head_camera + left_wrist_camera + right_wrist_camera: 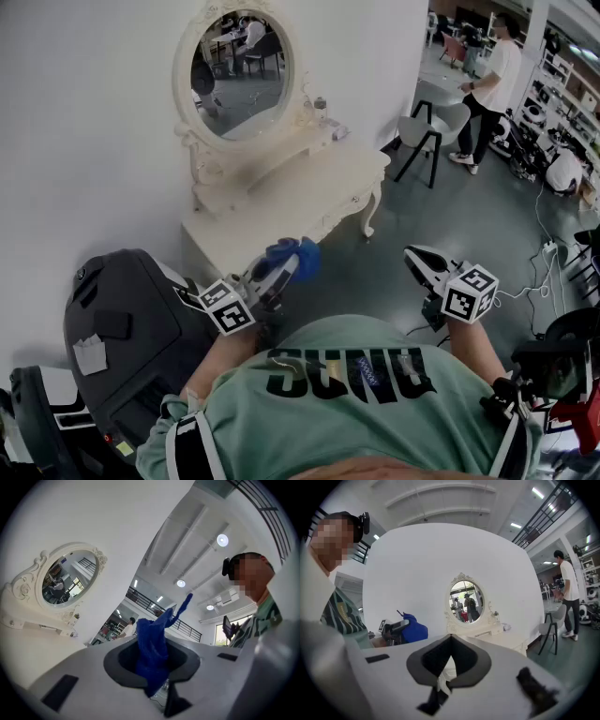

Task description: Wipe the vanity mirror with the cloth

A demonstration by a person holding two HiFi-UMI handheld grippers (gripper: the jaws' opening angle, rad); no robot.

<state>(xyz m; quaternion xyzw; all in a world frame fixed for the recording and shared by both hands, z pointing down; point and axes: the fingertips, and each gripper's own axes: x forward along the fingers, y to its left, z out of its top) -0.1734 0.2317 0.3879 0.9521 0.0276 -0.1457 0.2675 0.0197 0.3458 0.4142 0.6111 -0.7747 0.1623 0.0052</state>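
The oval vanity mirror in its ornate cream frame stands on the cream vanity table, ahead against the white wall. My left gripper is shut on a blue cloth, held low in front of the table's near edge and well short of the mirror. In the left gripper view the cloth bunches up between the jaws and the mirror lies far off to the left. My right gripper is shut and empty over the floor to the right. Its view shows the mirror straight ahead and the cloth at left.
A black case stands close at my left. A pale chair sits right of the vanity, and a person stands beyond it. Cables and equipment lie on the floor at the far right.
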